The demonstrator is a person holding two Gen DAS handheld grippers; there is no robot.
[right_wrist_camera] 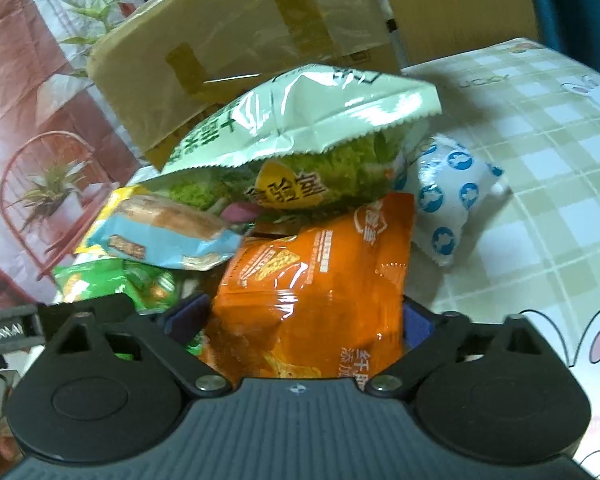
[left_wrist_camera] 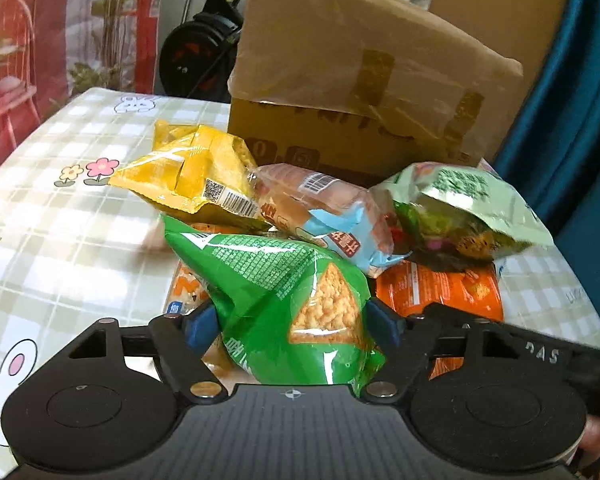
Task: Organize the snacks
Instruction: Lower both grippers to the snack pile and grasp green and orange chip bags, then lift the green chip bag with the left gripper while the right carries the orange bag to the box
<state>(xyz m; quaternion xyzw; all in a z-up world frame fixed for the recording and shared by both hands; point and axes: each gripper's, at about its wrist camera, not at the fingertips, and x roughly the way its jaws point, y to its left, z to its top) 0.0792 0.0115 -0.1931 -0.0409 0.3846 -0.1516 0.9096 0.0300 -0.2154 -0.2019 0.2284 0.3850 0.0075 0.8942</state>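
A heap of snack bags lies on the checked tablecloth (left_wrist_camera: pixel 60 216). My left gripper (left_wrist_camera: pixel 292 320) is shut on a green chip bag (left_wrist_camera: pixel 268 280) at the heap's near side, its blue pads (left_wrist_camera: pixel 200 326) pressing the bag's waist from both sides. My right gripper (right_wrist_camera: pixel 304 314) is shut on an orange chip bag (right_wrist_camera: pixel 316 280), which fills the whole gap between its pads (right_wrist_camera: pixel 188 314). On the heap lie a yellow bag (left_wrist_camera: pixel 192 176), a bread pack with a blue label (left_wrist_camera: pixel 324 208) and a pale green bag (right_wrist_camera: pixel 296 136). The orange bag (left_wrist_camera: pixel 440 288) also shows beside the left gripper.
A taped cardboard box (left_wrist_camera: pixel 364 80) stands right behind the heap, its flap leaning over it. A small white pouch with blue dots (right_wrist_camera: pixel 448 208) lies to the right of the orange bag. A blue curtain (left_wrist_camera: pixel 572 100) hangs at the right.
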